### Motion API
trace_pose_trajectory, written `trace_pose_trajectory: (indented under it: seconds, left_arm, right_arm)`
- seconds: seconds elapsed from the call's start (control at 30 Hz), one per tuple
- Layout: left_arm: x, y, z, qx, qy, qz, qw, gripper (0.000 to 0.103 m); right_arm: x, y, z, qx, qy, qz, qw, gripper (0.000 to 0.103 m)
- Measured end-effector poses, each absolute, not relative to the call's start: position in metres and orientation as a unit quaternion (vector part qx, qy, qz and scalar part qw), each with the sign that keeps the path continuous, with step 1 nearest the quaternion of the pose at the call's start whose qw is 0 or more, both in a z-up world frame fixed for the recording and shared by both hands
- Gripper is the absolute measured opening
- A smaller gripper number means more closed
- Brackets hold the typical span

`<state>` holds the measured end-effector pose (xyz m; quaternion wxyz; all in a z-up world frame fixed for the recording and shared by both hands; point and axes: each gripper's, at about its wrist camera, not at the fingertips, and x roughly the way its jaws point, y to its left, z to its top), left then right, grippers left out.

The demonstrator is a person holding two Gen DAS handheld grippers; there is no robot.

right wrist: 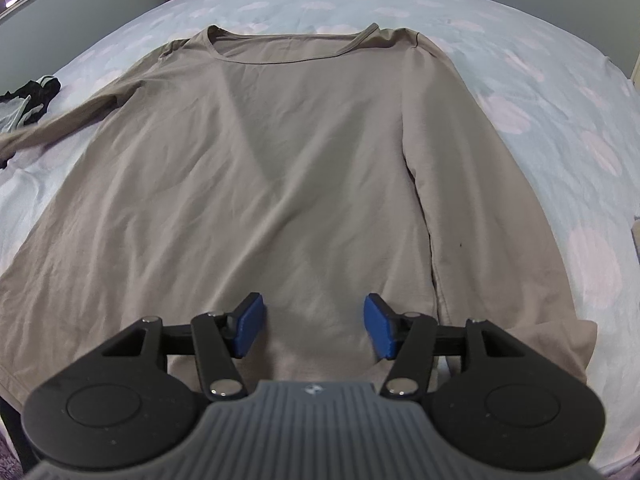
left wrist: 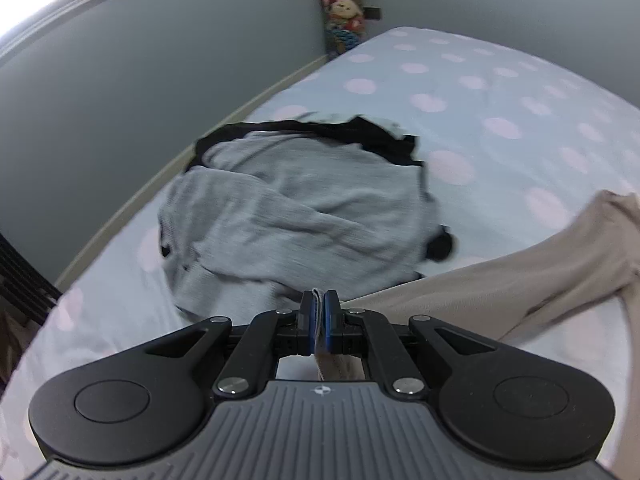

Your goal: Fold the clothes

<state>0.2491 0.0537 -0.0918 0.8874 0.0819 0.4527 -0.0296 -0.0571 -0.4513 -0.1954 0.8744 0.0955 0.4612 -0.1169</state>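
We have the tan long-sleeved shirt (right wrist: 280, 160) spread flat on the bed (right wrist: 560, 120), neckline away from us, body smooth, one sleeve lying straight down its right side and the other reaching out to the left toward a rumpled heap of grey and black clothes (left wrist: 296, 208). Our left tool (left wrist: 319, 326) is clenched on a thin edge of fabric, tan where it hangs below the pads, so we judge it to be the shirt's hem or left edge; the exact spot is hidden. Our right tool (right wrist: 315, 326) hangs released, jaws wide apart, just over the lower part of the shirt near the hem. We judge the shirt is being laid out or about to be folded; a flat shirt would fit either the final smoothing or the start of a fold. Any next move calls for the right tool to close on an edge matching the left one's hold, so that the cloth moves evenly. The bed wears a pale blue sheet with pink dots, against a grey wall (left wrist: 120, 100), with plush toys (left wrist: 342, 0) stacked in the far corner.
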Motion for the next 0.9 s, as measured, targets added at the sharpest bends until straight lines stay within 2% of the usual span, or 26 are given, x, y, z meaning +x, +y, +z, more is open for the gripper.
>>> trace_pose_trajectory:
  seconds: [0.1,0.27,0.37,0.43,0.5,0.53,0.73,0.9]
  left_arm:
    - [0.258,0.056,-0.101,0.088,0.464,-0.017,0.882,0.003]
    - [0.260,0.050,-0.104,0.088,0.458,0.005,0.885,0.012]
    - [0.242,0.030,-0.087,0.073,0.423,0.021,0.903,0.024]
    - [0.227,0.009,-0.075,0.060,0.402,0.002,0.914,0.038]
    - [0.213,-0.017,-0.067,0.045,0.394,-0.037,0.917,0.043]
    - [0.205,-0.030,-0.065,0.039,0.395,-0.059,0.916,0.043]
    - [0.164,-0.106,-0.064,0.017,0.419,-0.177,0.891,0.043]
    - [0.128,-0.152,-0.088,0.036,0.450,-0.234,0.861,0.043]
  right_arm:
    - [-0.055,-0.450,-0.196,0.093,0.464,-0.118,0.873,0.061]
    - [-0.051,-0.452,-0.197,0.093,0.469,-0.114,0.871,0.064]
    - [-0.050,-0.455,-0.197,0.103,0.474,-0.110,0.867,0.065]
    - [-0.050,-0.459,-0.195,0.117,0.475,-0.108,0.866,0.064]
    - [-0.053,-0.466,-0.191,0.140,0.468,-0.112,0.865,0.056]
    - [-0.056,-0.470,-0.189,0.155,0.463,-0.115,0.865,0.051]
    - [-0.078,-0.510,-0.168,0.229,0.410,-0.162,0.868,0.050]
    - [-0.082,-0.548,-0.147,0.199,0.418,-0.194,0.865,0.049]
